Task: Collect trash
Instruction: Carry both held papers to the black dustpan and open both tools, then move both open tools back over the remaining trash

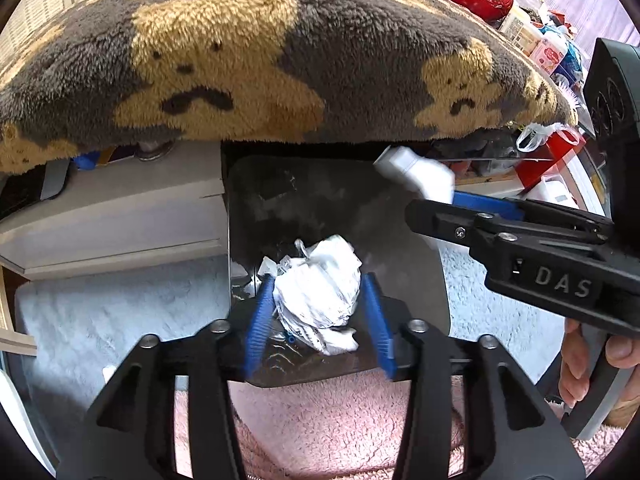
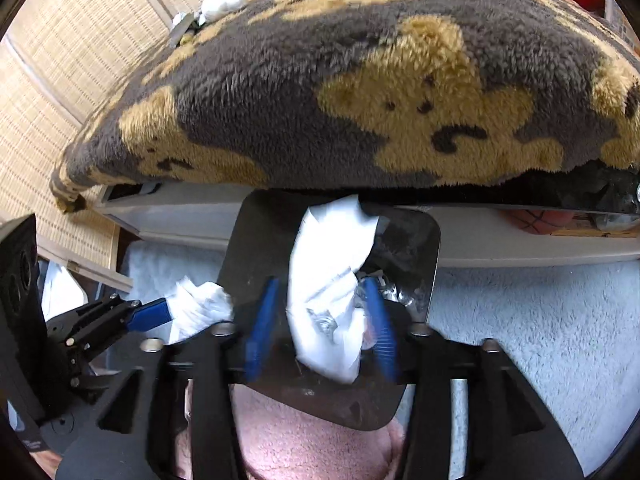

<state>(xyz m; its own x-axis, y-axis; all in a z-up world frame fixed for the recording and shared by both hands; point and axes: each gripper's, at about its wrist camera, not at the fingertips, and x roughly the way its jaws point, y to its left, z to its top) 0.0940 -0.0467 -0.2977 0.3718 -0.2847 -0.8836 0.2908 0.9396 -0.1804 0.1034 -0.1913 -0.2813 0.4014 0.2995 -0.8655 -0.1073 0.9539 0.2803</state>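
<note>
My left gripper [image 1: 318,316] is shut on a crumpled white paper wad [image 1: 320,292], held over the open mouth of a black trash bin [image 1: 280,200]. My right gripper [image 2: 320,320] is shut on a long white crumpled tissue [image 2: 328,264], also above the black bin [image 2: 412,240]. In the left wrist view the right gripper [image 1: 436,200] comes in from the right with its white tissue [image 1: 416,176]. In the right wrist view the left gripper [image 2: 176,312] shows at the left with its wad [image 2: 200,308].
A grey and tan bear-patterned fleece blanket [image 1: 280,60] covers a table just beyond the bin. Wrappers and tissues [image 2: 224,0] lie on its far side. A white shelf [image 1: 120,216] sits under the table. Pale blue [image 2: 520,312] and pink [image 1: 320,420] rugs cover the floor.
</note>
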